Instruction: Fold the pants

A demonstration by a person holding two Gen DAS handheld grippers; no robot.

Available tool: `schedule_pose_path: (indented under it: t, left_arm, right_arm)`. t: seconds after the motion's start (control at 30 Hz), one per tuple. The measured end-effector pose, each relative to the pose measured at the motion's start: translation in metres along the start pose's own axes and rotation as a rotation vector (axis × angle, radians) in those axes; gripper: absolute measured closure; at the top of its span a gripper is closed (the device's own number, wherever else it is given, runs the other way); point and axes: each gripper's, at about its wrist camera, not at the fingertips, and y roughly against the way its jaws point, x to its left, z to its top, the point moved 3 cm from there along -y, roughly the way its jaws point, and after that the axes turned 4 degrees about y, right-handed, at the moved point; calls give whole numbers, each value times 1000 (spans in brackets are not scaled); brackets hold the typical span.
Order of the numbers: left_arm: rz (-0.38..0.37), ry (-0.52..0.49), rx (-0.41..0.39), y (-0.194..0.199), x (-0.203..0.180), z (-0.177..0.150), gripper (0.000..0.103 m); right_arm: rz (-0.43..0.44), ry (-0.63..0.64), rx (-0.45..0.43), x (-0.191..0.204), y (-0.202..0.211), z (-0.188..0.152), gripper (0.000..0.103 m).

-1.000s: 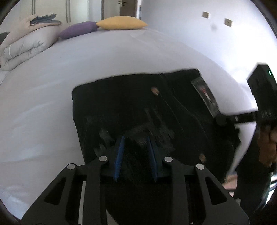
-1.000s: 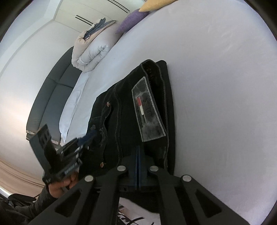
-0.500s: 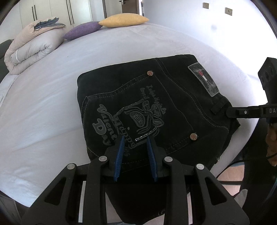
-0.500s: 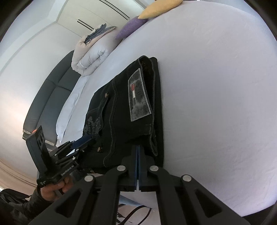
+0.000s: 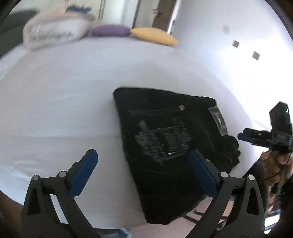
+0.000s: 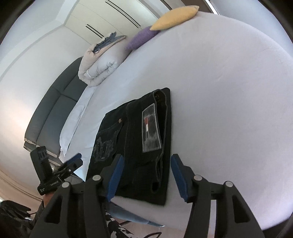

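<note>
The pants (image 5: 170, 146) lie folded into a compact black block on the bed (image 5: 64, 109), near its front edge, back pocket and waistband patch facing up.

Left wrist view: the left tongs (image 5: 142, 164) stand wide open, jaws having just been opening, with nothing pinched; one blue pad sits over bare sheet, the other over the pants' near corner, clear of the cloth. This view alone shows the pocket embroidery head-on, though blurred, and the right tongs (image 5: 243, 136) off the pants' waistband side, held by a hand (image 5: 274, 161).

Right wrist view: the right tongs (image 6: 146, 170) are part open, jaws having just been opening, with the waistband end in line between the pads but not gripped. This view alone shows the patch (image 6: 151, 128) sharply, the belt loop at the near edge, and a dark sofa (image 6: 53, 109) beyond the bed. The left tongs (image 6: 73, 161) appear at lower left, beside the pants.

Both views show a yellow pillow (image 6: 175, 17), a purple pillow (image 6: 141, 39) and a rolled duvet (image 6: 102, 64) at the far end.

Against the earlier frames: both tongs then held the pants' near edge closed; now both have released and drawn back. The pants have not shifted on the bed.
</note>
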Motion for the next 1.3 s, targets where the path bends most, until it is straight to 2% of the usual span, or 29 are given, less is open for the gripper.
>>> schedule_pose_path:
  t: [0.07, 0.2, 0.33, 0.4, 0.47, 0.57, 0.7, 0.87, 0.97, 1.17, 1.3]
  left_arm:
    - [-39, 56, 25, -6, 11, 0, 1]
    - [-100, 84, 94, -32, 18, 10, 2]
    - [-91, 64, 174, -61, 12, 19, 2]
    - [-84, 43, 203, -73, 7, 19, 8]
    - [-77, 28, 235, -85, 0, 16, 16]
    - [-46, -7, 233, -90, -8, 16, 19]
    - [-52, -10, 233, -91, -9, 16, 26]
    - [-45, -23, 229, -90, -12, 16, 33]
    - [-33, -25, 222, -89, -18, 16, 40]
    - [-25, -38, 216, -87, -28, 18, 50]
    - [-14, -40, 202, -83, -33, 21, 66]
  right_arm:
    - [-1, -29, 25, -6, -10, 5, 39]
    - [-33, -83, 76, -21, -32, 16, 37]
    - [-28, -110, 88, -25, -42, 25, 37]
    - [-2, -117, 107, -25, -51, 30, 37]
    - [12, -122, 117, -26, -59, 34, 42]
    - [22, -120, 140, -25, -72, 38, 50]
    - [16, -108, 158, -22, -83, 38, 62]
    - [-8, -85, 145, -17, -82, 33, 66]
    - [-53, -57, 139, -10, -83, 32, 68]
    - [-205, 86, 117, 17, -82, 27, 75]
    - [-295, 180, 89, 39, -80, 23, 80]
